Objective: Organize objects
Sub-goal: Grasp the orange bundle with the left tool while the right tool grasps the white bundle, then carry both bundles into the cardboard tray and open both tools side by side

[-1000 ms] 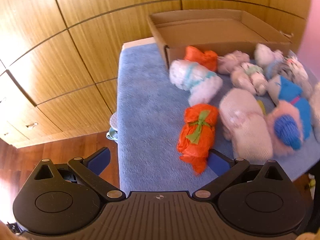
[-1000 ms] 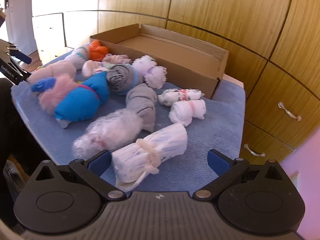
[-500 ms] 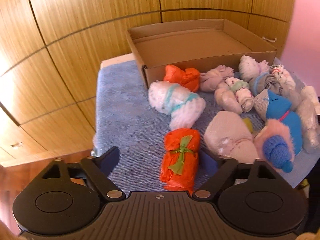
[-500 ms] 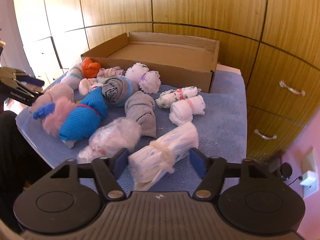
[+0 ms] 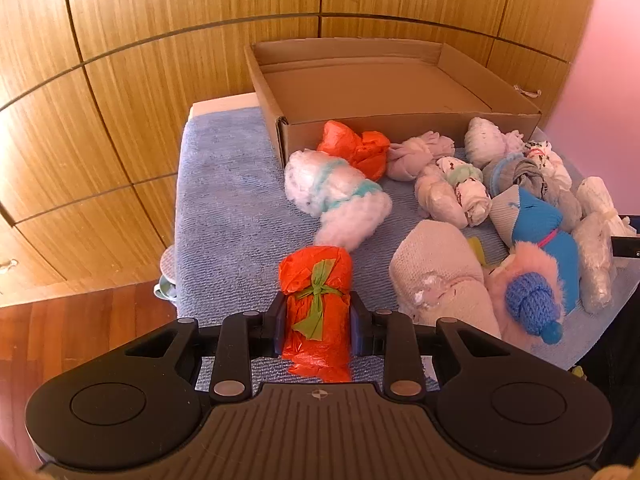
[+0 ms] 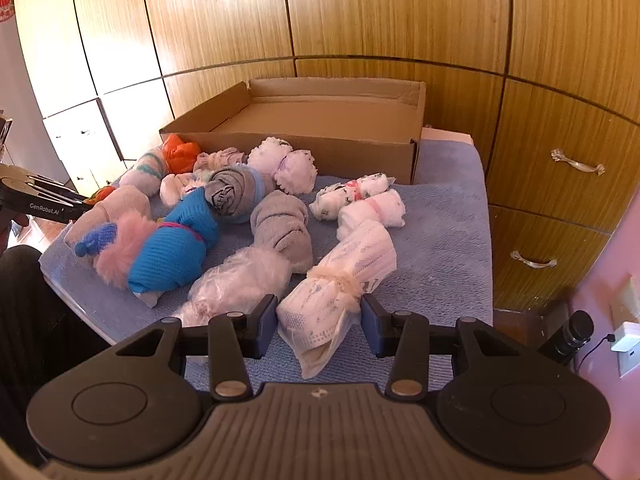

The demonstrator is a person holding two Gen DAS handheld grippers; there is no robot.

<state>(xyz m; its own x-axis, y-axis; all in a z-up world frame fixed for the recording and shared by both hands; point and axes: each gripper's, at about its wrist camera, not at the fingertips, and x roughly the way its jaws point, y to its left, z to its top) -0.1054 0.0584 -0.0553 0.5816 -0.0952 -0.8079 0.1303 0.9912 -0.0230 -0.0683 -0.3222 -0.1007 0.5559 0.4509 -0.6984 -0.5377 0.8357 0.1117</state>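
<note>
Both tools have just been closing, each onto a bundle. Left tool (image 5: 319,326) is clamped on the orange crinkly plastic-wrapped roll tied with a green ribbon (image 5: 316,312); the pads bite its near half, below the bow, and the far end sticks out ahead of the tool. Right tool (image 6: 319,322) is clamped on the white printed cloth roll tied with a cream fuzzy band (image 6: 340,292), gripped on the near end, with the longer part cantilevered ahead. Both rolls lie on the blue-towelled surface (image 5: 232,208).

Risks:
- Plastic wrap looks slick and compressible; the roll may slide out or droop on lift.
- Off-centre grip on the white roll: the far end may sag and drag the clear-plastic-wrapped bundle (image 6: 240,280), just left of the right tool, and it appears to touch the roll.
- The open shallow cardboard box (image 5: 380,84) sits well ahead of both tools, beyond the pile; a low carry could clip the other bundles or the near wall.
- Two tools heading for one box could collide.
</note>
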